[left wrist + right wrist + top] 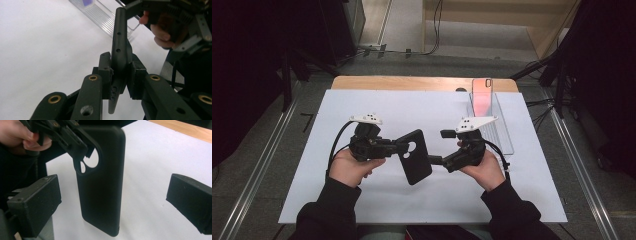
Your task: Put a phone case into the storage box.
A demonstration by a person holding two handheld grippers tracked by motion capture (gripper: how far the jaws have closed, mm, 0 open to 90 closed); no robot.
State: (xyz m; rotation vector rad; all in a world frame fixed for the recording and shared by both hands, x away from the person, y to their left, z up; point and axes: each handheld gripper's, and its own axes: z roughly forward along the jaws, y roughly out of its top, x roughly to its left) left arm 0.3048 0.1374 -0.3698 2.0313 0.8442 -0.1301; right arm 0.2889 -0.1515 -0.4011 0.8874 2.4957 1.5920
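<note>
Left tool (pixel 398 146) clamped on the camera-hole end of a black phone case (pixel 416 156), holding it raised above the white bench (pixel 312 165). Right tool (pixel 436 159) spread wide, pads (pixel 37 202) clear of the case's sides. Clear plastic tray (pixel 502 135) at far right.

A recording lab, by the look: white sheet (pixel 362 200) over a wooden surface (pixel 412 83), black curtains (pixel 247 75) at both sides, metal floor rails (pixel 257 175), loose cables (pixel 542 107) trailing across grey flooring.
</note>
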